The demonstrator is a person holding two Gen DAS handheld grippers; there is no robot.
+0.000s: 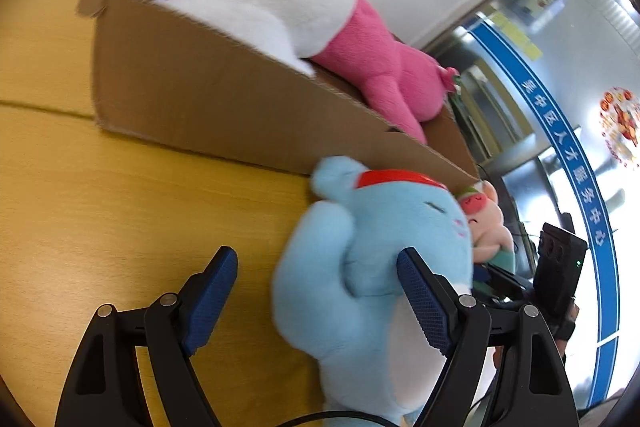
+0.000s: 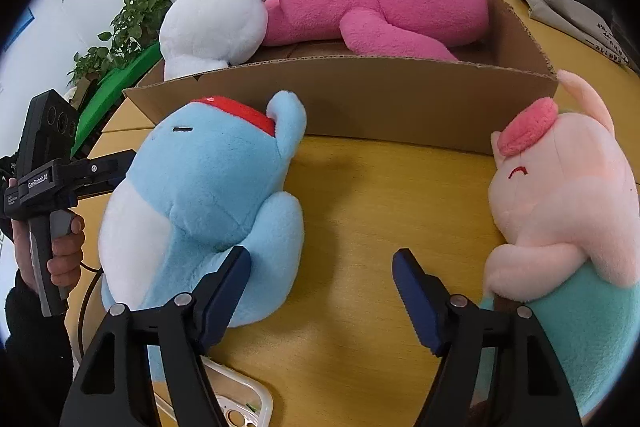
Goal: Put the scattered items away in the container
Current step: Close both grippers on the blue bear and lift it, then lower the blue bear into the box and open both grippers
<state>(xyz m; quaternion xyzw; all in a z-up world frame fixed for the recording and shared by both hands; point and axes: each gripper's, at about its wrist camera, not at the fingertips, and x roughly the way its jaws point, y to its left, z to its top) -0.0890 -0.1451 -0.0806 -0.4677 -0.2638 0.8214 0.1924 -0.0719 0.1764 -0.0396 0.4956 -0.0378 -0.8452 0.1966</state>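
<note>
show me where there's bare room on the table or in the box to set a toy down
Bare table lies between the blue plush and the pale pink plush, in front of the cardboard box. More bare wood shows left of the box in the left wrist view. The box is crowded: the white plush and the magenta plush fill most of it.

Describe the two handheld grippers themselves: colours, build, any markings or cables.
Both are alike: the left gripper and right gripper have matte black angular linkage arms with round silver pivot pins, ending in dark blue ribbed finger pads. The right wrist view shows the left unit's black pistol-grip body with white lettering, a grey trigger area, a black cable, and a dark sleeve.
</note>
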